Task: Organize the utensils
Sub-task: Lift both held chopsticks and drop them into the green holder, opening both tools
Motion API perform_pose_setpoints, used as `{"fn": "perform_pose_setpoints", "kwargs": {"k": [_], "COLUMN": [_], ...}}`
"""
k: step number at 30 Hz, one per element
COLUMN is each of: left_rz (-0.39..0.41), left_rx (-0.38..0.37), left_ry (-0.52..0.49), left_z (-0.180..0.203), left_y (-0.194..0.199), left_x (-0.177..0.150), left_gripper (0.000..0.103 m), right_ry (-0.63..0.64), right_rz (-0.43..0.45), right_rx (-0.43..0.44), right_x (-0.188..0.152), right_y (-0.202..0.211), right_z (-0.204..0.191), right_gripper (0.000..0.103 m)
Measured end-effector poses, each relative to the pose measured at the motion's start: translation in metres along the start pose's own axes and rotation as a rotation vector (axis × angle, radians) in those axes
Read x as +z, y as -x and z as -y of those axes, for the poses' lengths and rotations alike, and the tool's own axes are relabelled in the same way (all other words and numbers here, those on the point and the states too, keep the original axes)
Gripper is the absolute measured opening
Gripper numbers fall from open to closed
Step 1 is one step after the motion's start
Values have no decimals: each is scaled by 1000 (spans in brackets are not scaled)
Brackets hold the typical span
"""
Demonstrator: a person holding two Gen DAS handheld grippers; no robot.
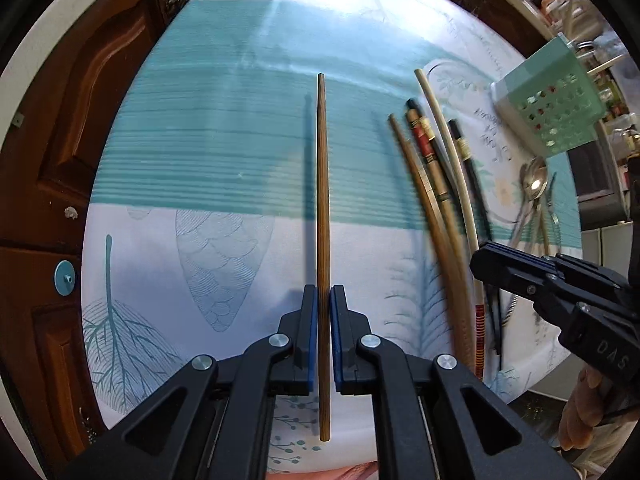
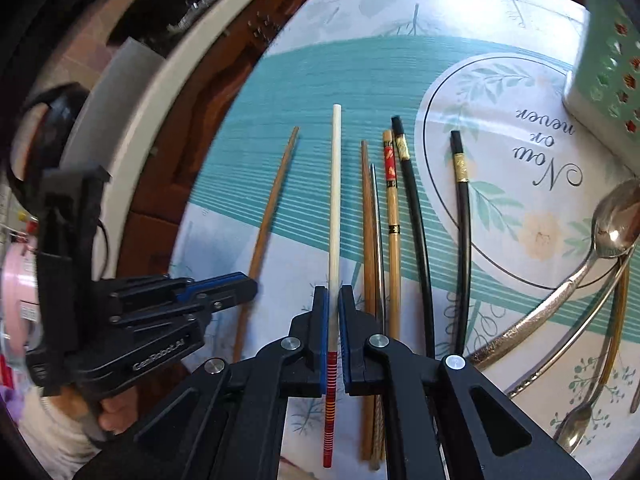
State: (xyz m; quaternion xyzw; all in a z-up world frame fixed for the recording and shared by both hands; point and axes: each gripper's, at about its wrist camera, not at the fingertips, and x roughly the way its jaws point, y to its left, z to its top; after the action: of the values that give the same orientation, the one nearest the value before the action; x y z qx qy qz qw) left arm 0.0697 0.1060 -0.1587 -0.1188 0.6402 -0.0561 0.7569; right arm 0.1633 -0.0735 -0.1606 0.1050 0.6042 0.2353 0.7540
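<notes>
Chopsticks [image 2: 394,232] are lying left of the basket [image 2: 612,92]; my left tool [image 1: 323,300] is clamping a brown stick [image 1: 322,184], my right tool [image 2: 333,300] a white one [image 2: 335,200].

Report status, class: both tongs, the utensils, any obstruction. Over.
Left tongs shut on brown wooden chopstick. Right tongs shut on cream chopstick, red-striped end. Loose chopsticks and spoons on tablecloth; green basket unobstructed.

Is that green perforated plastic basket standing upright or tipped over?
Tipped: the green perforated plastic basket lies on its side on the patterned tablecloth, its holed wall facing up.
</notes>
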Motion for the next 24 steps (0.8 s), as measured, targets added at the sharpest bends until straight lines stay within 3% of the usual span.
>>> {"fn": "perform_pose_setpoints", "kwargs": {"k": [6,9,17,24], "left_rz": [192,293,621,788], "left_rx": [-82,-111,-157,-196], "left_ry": [-86,-146,-279,-303], "left_z": [43,74,171,234], "left_y": [50,76,144,154], "left_x": [9,20,75,127], "left_gripper": [4,4,4,4], "right_ry": [-8,2,-11,-23], "right_rz": [161,278,615,842], "right_rx": [78,68,-80,-198], "right_x": [-9,-3,33,66], "right_y": [64,106,225,296], "right_z": [17,20,42,76], "right_gripper": [4,4,4,5]}}
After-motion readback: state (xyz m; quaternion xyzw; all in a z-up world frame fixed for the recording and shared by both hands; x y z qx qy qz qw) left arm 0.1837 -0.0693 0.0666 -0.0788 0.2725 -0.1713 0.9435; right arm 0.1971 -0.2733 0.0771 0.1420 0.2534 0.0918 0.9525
